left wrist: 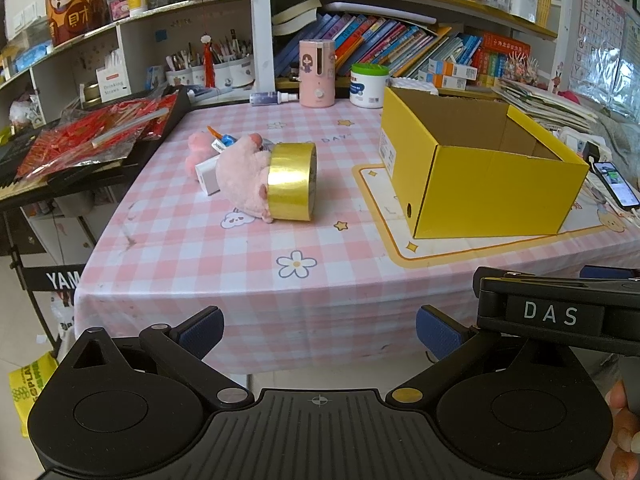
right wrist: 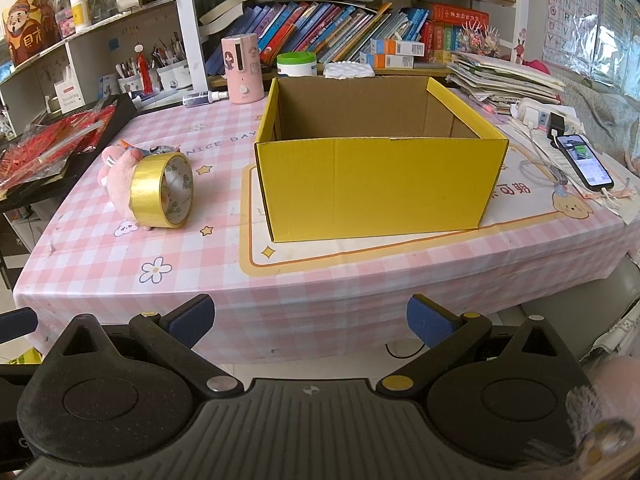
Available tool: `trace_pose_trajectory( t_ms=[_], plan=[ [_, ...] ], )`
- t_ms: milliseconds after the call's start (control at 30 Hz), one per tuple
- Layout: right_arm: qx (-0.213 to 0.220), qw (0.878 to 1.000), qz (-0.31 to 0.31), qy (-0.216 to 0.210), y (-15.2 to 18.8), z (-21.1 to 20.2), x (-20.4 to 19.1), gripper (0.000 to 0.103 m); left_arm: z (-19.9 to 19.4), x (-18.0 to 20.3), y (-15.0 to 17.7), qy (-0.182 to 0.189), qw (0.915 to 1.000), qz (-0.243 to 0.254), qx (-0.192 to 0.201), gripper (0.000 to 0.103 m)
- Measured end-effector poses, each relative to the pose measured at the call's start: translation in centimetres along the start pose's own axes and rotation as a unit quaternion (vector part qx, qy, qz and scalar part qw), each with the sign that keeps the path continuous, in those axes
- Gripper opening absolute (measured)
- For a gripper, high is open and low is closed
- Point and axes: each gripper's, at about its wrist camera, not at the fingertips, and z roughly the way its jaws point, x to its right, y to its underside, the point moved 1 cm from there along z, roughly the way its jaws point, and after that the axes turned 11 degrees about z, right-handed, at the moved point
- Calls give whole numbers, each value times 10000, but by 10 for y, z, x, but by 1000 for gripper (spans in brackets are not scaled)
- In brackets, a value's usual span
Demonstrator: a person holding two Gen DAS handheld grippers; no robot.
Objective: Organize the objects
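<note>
An open yellow cardboard box (left wrist: 492,184) (right wrist: 376,184) stands on the pink checked table; what I see of its inside is bare. To its left a gold tape roll (left wrist: 292,182) (right wrist: 160,190) stands on edge against a pink plush toy (left wrist: 240,180) (right wrist: 118,178). A small white box (left wrist: 206,174) and small items lie behind the plush. My left gripper (left wrist: 320,330) is open and empty, in front of the table's near edge. My right gripper (right wrist: 310,320) is open and empty, facing the box; its body (left wrist: 560,312) shows in the left wrist view.
A phone (right wrist: 586,162) on a cable lies right of the box by paper stacks (right wrist: 504,80). A pink canister (left wrist: 317,72), a green-lidded tub (left wrist: 369,85) and a spray bottle (left wrist: 272,98) stand at the back. Red packets (left wrist: 88,136) lie on a keyboard to the left.
</note>
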Motion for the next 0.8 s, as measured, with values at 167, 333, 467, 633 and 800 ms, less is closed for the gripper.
trace_pose_trajectory(
  t_ms=[167, 333, 467, 633, 800],
  plan=[
    [-23, 10000, 11, 6, 0, 1, 0, 103, 0, 0, 0, 5, 10000, -4, -7, 103],
    [-55, 10000, 27, 18, -2, 2, -2, 103, 1, 0, -1, 11, 10000, 0, -11, 103],
    [-56, 10000, 27, 17, -2, 2, -2, 103, 1, 0, -1, 10, 10000, -1, -12, 103],
    [-56, 10000, 24, 18, -2, 2, -2, 103, 1, 0, -1, 15, 10000, -4, -16, 103],
    [-62, 10000, 23, 25, -2, 3, -3, 103, 1, -1, -1, 31, 10000, -6, -22, 103]
  ],
)
